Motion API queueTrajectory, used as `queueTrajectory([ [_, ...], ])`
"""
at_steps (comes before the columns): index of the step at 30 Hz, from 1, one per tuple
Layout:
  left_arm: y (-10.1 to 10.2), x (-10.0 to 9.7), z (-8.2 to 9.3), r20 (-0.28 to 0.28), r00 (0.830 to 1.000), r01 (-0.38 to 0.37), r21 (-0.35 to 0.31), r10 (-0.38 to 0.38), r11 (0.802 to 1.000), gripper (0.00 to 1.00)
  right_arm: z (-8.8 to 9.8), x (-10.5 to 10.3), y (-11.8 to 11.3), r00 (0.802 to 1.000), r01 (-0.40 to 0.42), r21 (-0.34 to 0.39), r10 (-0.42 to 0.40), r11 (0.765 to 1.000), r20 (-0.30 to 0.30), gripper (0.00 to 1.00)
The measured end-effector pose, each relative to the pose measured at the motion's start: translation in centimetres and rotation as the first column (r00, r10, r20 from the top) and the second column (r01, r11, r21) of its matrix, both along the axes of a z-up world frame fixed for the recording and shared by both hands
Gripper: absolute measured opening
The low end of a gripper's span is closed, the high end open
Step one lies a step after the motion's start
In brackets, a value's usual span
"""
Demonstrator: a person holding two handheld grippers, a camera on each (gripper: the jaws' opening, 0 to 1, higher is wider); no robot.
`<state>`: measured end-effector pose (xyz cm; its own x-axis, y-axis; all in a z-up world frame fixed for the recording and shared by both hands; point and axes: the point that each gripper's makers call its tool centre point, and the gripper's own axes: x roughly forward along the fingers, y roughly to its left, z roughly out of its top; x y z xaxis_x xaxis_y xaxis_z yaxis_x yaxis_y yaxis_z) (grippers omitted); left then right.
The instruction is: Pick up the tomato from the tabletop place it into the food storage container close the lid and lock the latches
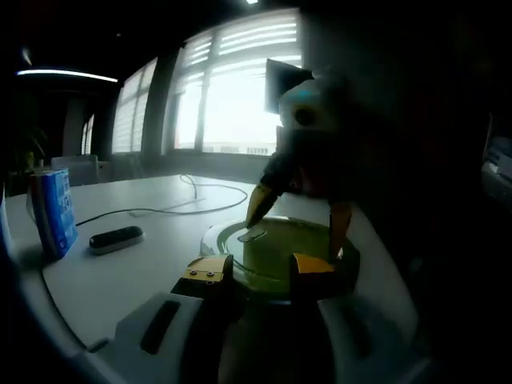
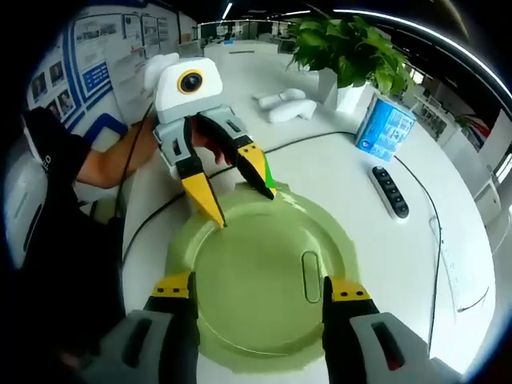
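While both hand-held grippers gape, white table [image 2: 352,184] bears green lid [image 2: 256,280], remote [image 2: 390,192], plant [image 2: 348,48].

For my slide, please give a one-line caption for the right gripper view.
Two open tongs, right and left, meet over the round green lid of the container on the white table.
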<state>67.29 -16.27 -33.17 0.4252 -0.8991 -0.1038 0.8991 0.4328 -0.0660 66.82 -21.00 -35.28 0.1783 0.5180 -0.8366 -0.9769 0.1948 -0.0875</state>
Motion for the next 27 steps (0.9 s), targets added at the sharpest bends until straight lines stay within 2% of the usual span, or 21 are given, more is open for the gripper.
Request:
queueTrajectory([
  [2,0.0,0.0,0.0,0.000,1.000,0.000,0.001,0.000,1.000,0.21,-0.1,0.7,-0.1,0.999,0.030,-0.025,-0.030,0.999,0.012,0.62],
  [3,0.0,0.0,0.0,0.000,1.000,-0.001,0.001,0.001,1.000,0.21,-0.2,0.9,-0.2,0.999,0.043,-0.035,-0.043,0.998,0.000,0.64],
  [5,0.0,0.0,0.0,0.000,1.000,0.000,0.000,0.000,1.000,0.21,-0.7,0.8,-0.4,0.994,0.080,-0.043,-0.083,0.996,-0.069,0.62],
  [6,0.0,0.0,0.0,-0.001,1.000,-0.001,0.001,0.001,1.000,0.21,-0.5,1.1,0.2,0.999,0.025,-0.016,-0.026,1.000,-0.043,0.63],
  [7,0.0,0.0,0.0,0.000,1.000,-0.002,0.001,0.002,1.000,0.21,-0.6,0.8,0.1,0.998,0.012,-0.021,-0.013,1.000,-0.057,0.63],
  [10,0.3,0.1,-0.1,-0.004,1.000,-0.008,0.008,0.008,1.000,0.21,-0.8,0.5,0.2,0.998,0.002,-0.060,-0.005,0.998,-0.059,0.63],
  [12,1.2,0.6,-0.1,-0.011,0.999,-0.033,0.008,0.033,0.999,0.21,-0.8,0.0,-0.1,0.997,-0.038,-0.101,0.031,0.994,-0.064,0.63],
  [15,1.9,1.0,-0.3,-0.076,0.996,-0.052,-0.020,0.051,0.998,0.21,-1.0,-0.4,-0.4,0.992,-0.107,-0.143,0.097,0.984,-0.077,0.63],
  [17,1.3,0.1,-0.5,-0.159,0.987,-0.012,-0.067,0.001,0.998,0.23,-1.1,-0.5,-0.2,0.991,-0.116,-0.157,0.104,0.981,-0.085,0.62],
  [18,1.5,0.9,-0.4,-0.168,0.985,-0.039,-0.076,0.026,0.996,0.23,-1.1,-0.8,-0.1,0.990,-0.124,-0.171,0.111,0.977,-0.085,0.62],
  [19,1.4,1.1,-0.4,-0.160,0.987,-0.036,-0.068,0.025,0.997,0.22,-1.1,-0.1,-0.1,0.990,-0.122,-0.179,0.106,0.976,-0.098,0.62],
  [21,2.3,1.3,-0.4,-0.211,0.976,-0.067,-0.071,0.051,0.995,0.22,-1.1,0.2,-0.2,0.990,-0.120,-0.204,0.101,0.972,-0.099,0.62],
  [23,2.6,1.4,-0.5,-0.223,0.973,-0.068,-0.069,0.051,0.995,0.22,-1.1,0.2,-0.2,0.990,-0.120,-0.213,0.101,0.970,-0.101,0.62],
  [25,2.5,1.4,-0.6,-0.261,0.964,-0.076,-0.087,0.051,0.993,0.23,-1.1,0.2,-0.2,0.989,-0.121,-0.222,0.100,0.967,-0.105,0.62],
  [27,2.2,1.2,-0.4,-0.267,0.963,-0.072,-0.099,0.044,0.992,0.25,-1.1,0.2,-0.3,0.990,-0.120,-0.242,0.096,0.963,-0.107,0.62],
])
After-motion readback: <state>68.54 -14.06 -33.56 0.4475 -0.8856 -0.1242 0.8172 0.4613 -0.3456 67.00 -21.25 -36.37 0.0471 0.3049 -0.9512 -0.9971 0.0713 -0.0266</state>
